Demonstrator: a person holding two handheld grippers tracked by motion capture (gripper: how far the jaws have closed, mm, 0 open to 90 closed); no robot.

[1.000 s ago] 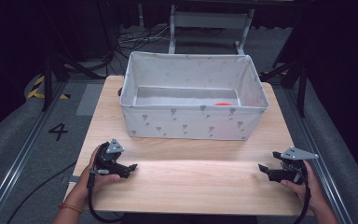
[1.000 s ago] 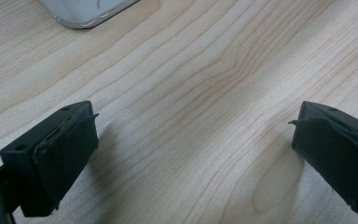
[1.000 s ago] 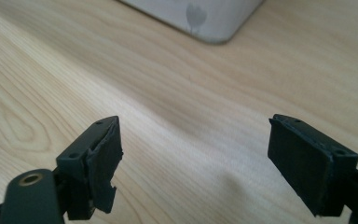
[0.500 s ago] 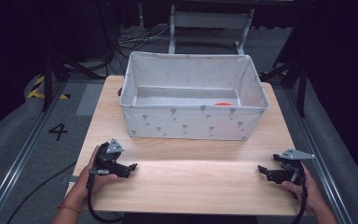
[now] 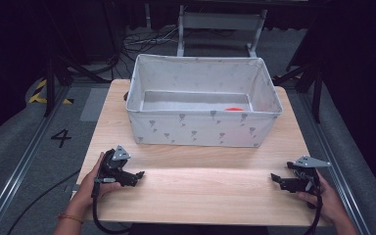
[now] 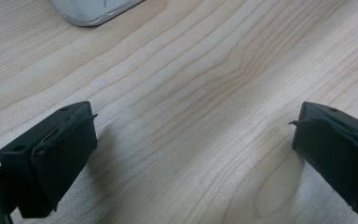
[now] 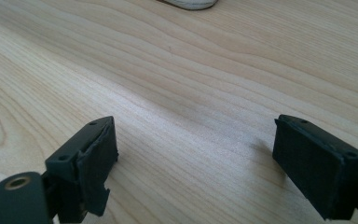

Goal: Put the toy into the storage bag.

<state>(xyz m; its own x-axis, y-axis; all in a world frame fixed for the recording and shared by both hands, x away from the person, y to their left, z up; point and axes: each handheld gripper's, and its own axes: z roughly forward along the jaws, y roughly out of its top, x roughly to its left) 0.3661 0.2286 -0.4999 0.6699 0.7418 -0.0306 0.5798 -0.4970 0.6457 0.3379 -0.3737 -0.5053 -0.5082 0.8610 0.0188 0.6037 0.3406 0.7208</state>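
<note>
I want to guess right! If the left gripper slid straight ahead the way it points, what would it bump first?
Probably nothing soon: the left gripper points right across bare table, toward the right gripper far off.

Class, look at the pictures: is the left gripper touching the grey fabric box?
Apart. In the high view, bare wood of the table lies between the left gripper and the fabric box.

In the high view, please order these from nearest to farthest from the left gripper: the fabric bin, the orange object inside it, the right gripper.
From the left gripper:
1. Fabric bin, just beyond it, mid-table.
2. Orange object, inside the bin, toward its right end.
3. Right gripper, across the table at its right edge.
</note>
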